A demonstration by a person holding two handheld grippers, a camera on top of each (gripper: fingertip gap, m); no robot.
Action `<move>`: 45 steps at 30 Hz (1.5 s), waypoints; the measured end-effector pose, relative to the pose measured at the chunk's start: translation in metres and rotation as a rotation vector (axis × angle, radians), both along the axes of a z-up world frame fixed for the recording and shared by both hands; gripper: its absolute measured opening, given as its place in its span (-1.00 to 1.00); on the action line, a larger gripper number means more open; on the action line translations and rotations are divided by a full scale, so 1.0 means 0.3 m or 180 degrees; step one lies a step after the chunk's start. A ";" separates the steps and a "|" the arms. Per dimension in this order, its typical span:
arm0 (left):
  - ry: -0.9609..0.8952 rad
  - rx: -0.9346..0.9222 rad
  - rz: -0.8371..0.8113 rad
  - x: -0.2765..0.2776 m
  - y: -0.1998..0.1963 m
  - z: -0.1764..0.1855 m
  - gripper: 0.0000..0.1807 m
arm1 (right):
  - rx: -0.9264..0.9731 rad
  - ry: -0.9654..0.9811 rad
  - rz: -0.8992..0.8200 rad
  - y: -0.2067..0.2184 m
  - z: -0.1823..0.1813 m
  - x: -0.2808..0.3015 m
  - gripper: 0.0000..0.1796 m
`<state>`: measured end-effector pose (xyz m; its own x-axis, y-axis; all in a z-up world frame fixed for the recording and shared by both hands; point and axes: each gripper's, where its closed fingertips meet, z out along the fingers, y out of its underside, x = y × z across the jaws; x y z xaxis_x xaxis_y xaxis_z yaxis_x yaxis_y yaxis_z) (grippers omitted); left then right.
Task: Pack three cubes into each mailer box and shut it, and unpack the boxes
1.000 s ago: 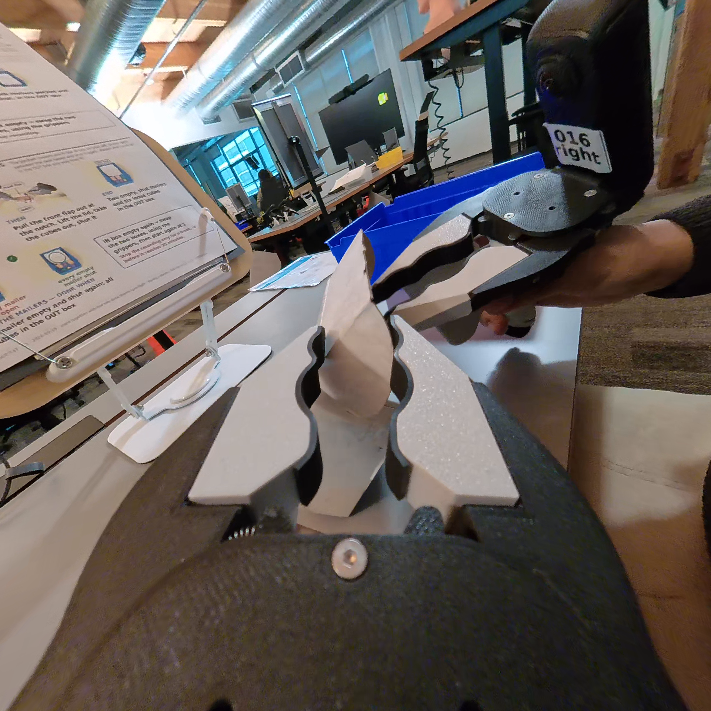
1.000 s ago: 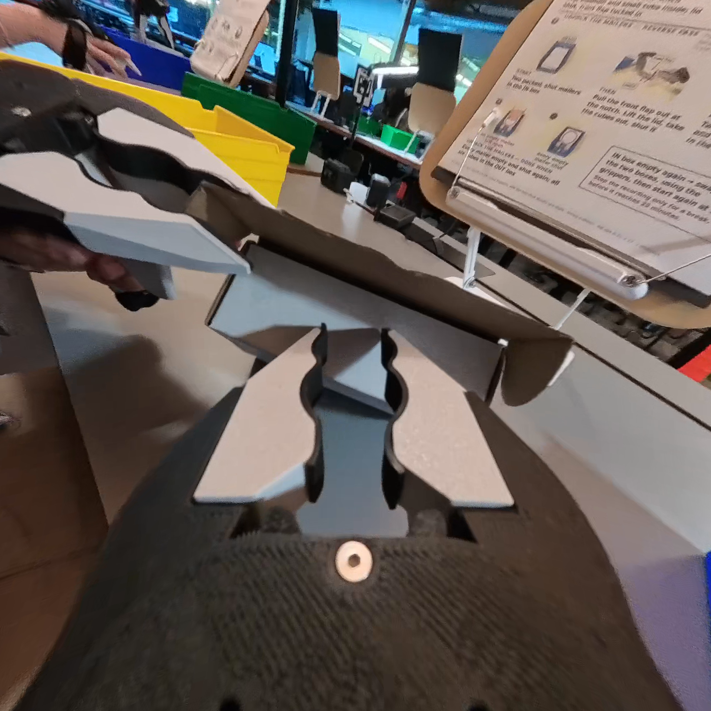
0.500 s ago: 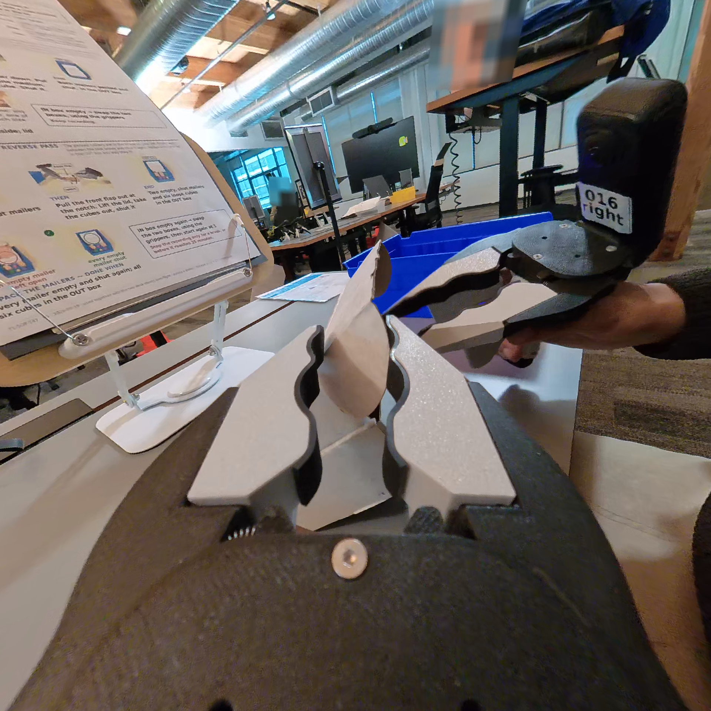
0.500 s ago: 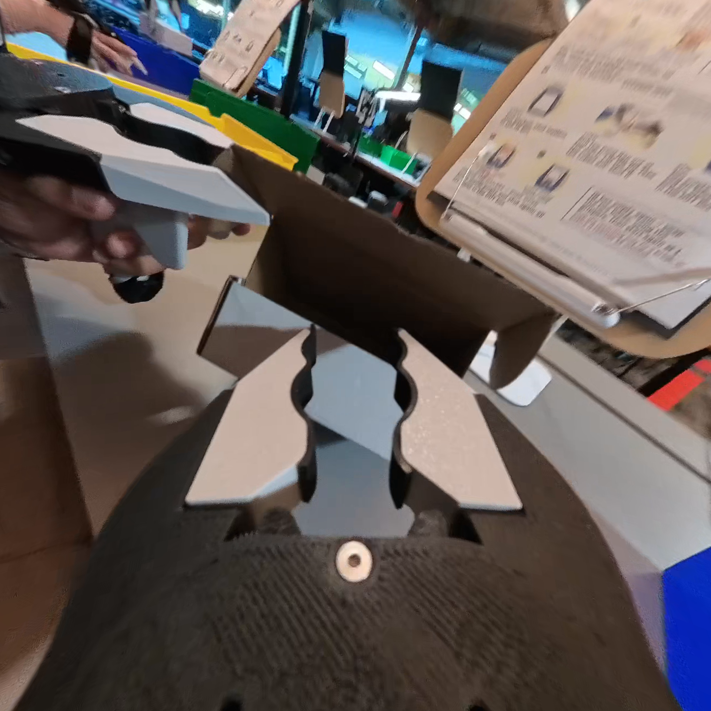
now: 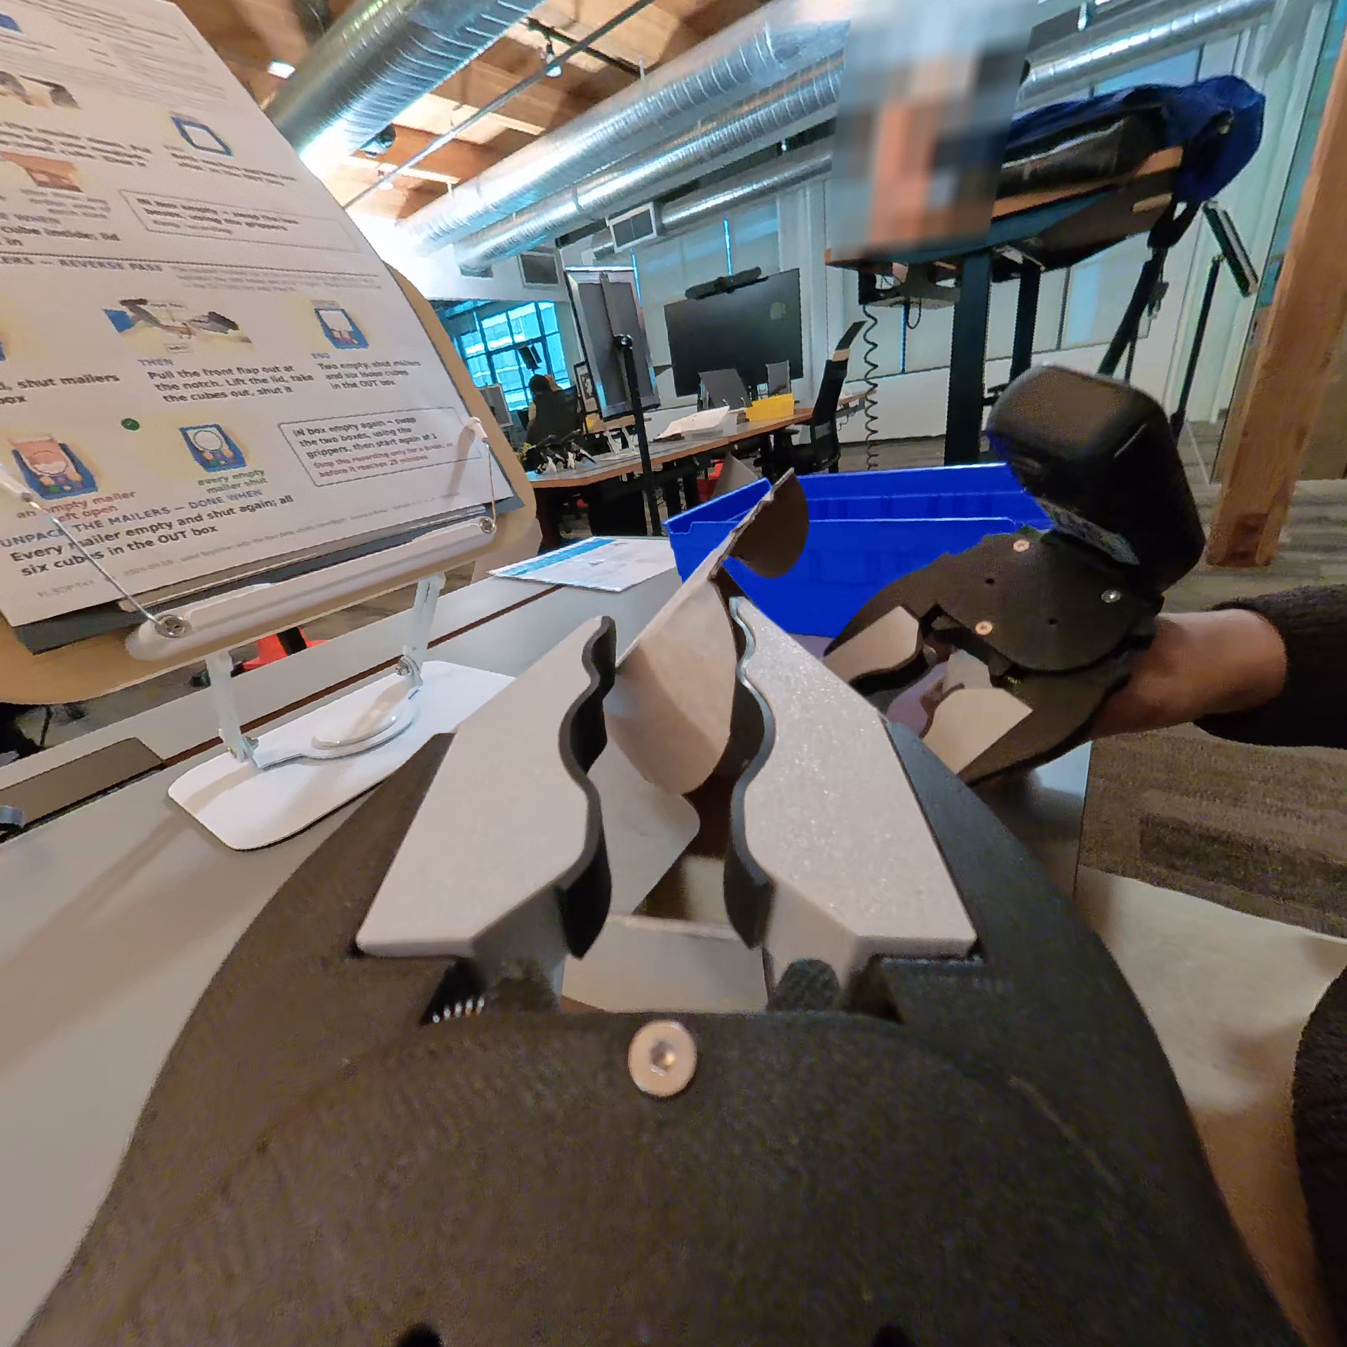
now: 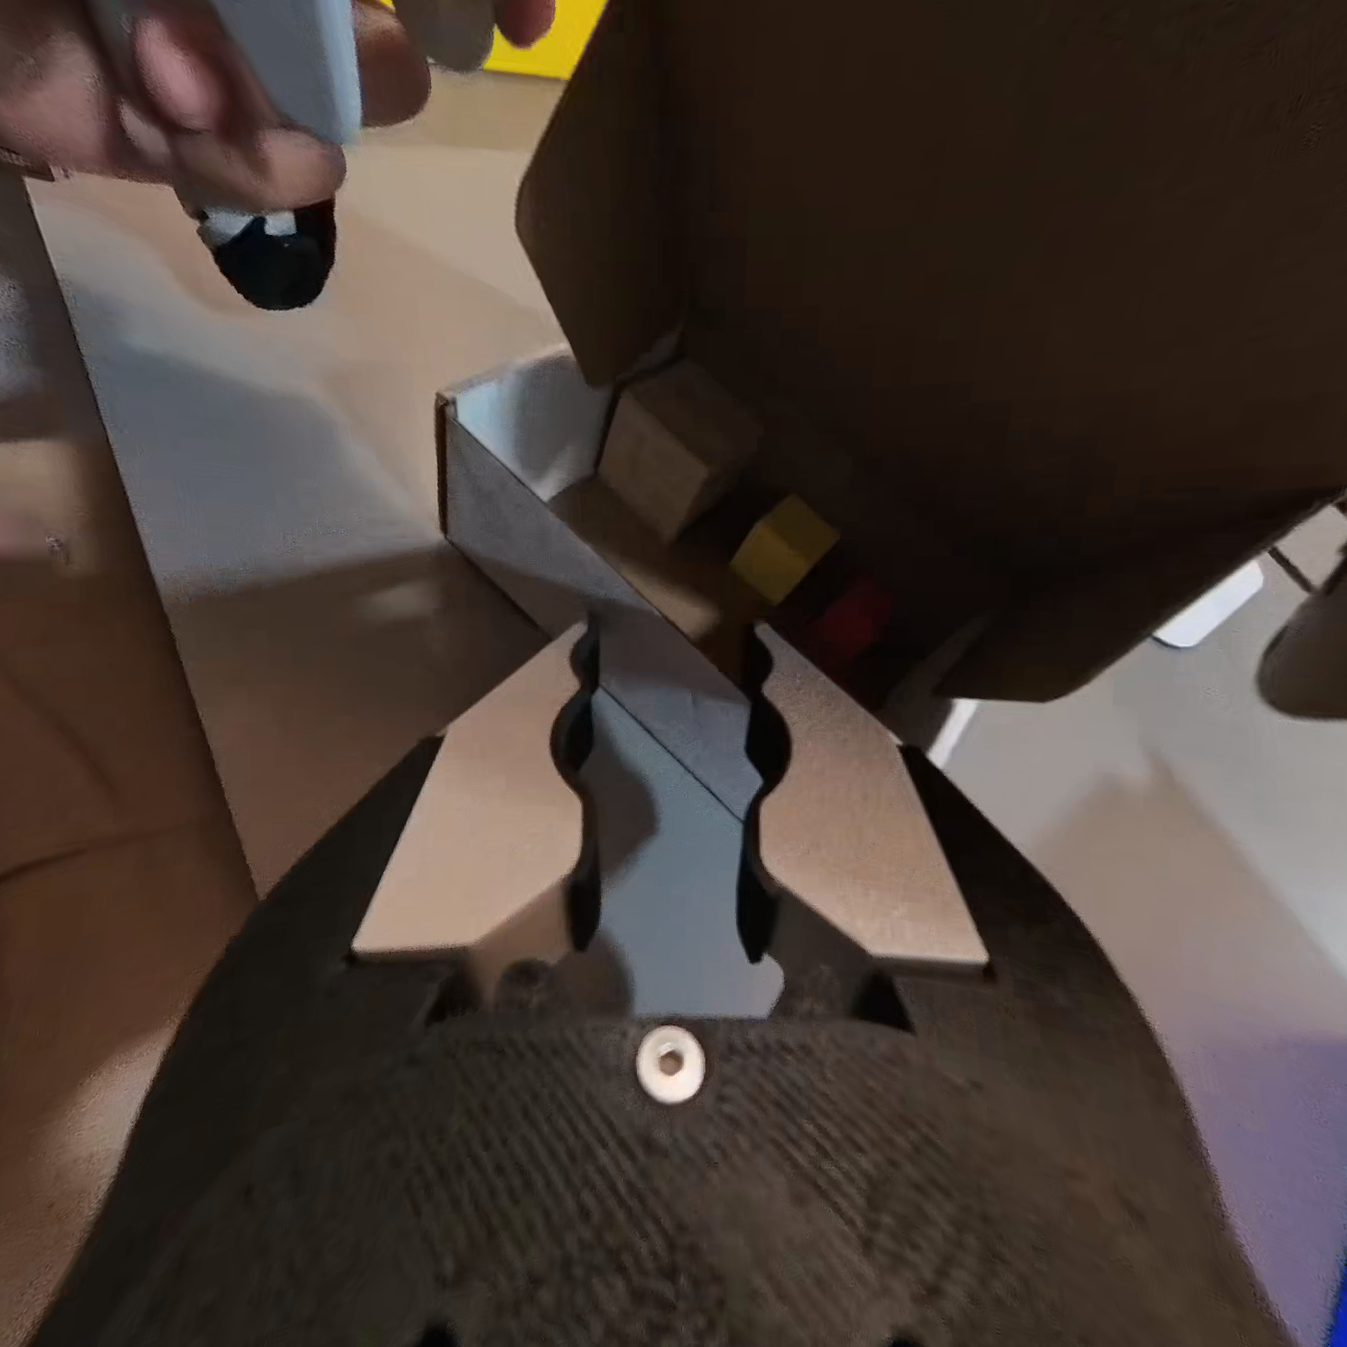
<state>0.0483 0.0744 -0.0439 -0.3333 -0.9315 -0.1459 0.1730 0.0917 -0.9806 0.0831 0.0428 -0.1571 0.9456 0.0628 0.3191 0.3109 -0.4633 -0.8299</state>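
Jaws first: the left gripper [image 5: 674,736] has its jaws pinched on a side flap of the box lid [image 5: 681,685], holding the lid [image 6: 947,291] up. The right gripper [image 6: 667,765] has its jaws a little apart with nothing between them, poised just at the front wall of the mailer box [image 6: 510,503]. The box sits on the bench [image 6: 306,452], near the blue bin [image 5: 860,539]. Inside it are three cubes: a plain wooden cube [image 6: 667,455], a yellow cube [image 6: 783,547] and a red cube [image 6: 853,619], which is dark and hard to see under the lid.

What could go wrong? I think the thin flap could slip out of the left jaws, and the lid would drop on the right gripper as it goes in. The light box might also slide or tip, because nothing holds it down. The red cube sits close to the wall, so it may be hard to grab.

A second ago the lid was almost shut and no cubes showed. Now it is lifted high, and the right gripper has come closer to the box.
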 end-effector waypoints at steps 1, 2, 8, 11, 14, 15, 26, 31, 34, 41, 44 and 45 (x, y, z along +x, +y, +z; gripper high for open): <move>-0.0012 -0.0027 0.0016 0.000 0.006 0.004 -0.69 | 0.0002 0.0012 0.0012 -0.003 0.001 -0.002 -0.59; -0.0014 -0.0050 0.0043 0.001 0.015 0.006 -0.69 | -0.0016 0.0033 0.0012 -0.006 0.000 -0.001 -0.61; -0.0185 -0.0053 0.0368 0.001 0.077 0.037 -0.76 | -0.0173 -0.0280 0.0279 -0.031 -0.006 -0.012 -0.71; -0.0193 -0.0049 0.0399 0.003 0.081 0.037 -0.76 | -0.0188 -0.0469 0.0474 -0.047 -0.007 -0.023 -0.75; -0.0208 -0.0040 0.0438 0.003 0.088 0.039 -0.75 | -0.0125 -0.0416 0.0672 -0.063 -0.003 -0.043 -0.77; -0.0202 -0.0041 0.0442 0.005 0.089 0.038 -0.75 | -0.0117 -0.0373 0.0729 -0.069 -0.001 -0.048 -0.77; -0.0055 -0.0061 0.0801 0.035 0.169 0.008 -0.68 | -0.0275 0.0286 0.1274 -0.145 0.009 -0.118 -0.90; 0.0160 -0.0508 0.1189 0.046 0.302 -0.023 -0.72 | -0.0440 0.0650 0.1447 -0.201 0.008 -0.115 -0.89; 0.0334 -0.0701 0.1118 0.055 0.325 -0.052 -0.69 | -0.0462 0.0785 0.1449 -0.221 0.009 -0.097 -0.89; 0.0311 -0.0746 0.0901 0.058 0.280 -0.048 -0.71 | -0.0352 0.0784 0.1330 -0.225 0.015 -0.063 -0.81; 0.0280 -0.0861 0.0747 0.054 0.259 -0.037 -0.68 | -0.0231 0.0852 0.1217 -0.220 0.036 -0.039 -0.72; 0.0274 -0.0941 0.0679 0.051 0.251 -0.032 -0.66 | -0.0119 0.0914 0.1181 -0.214 0.057 -0.033 -0.68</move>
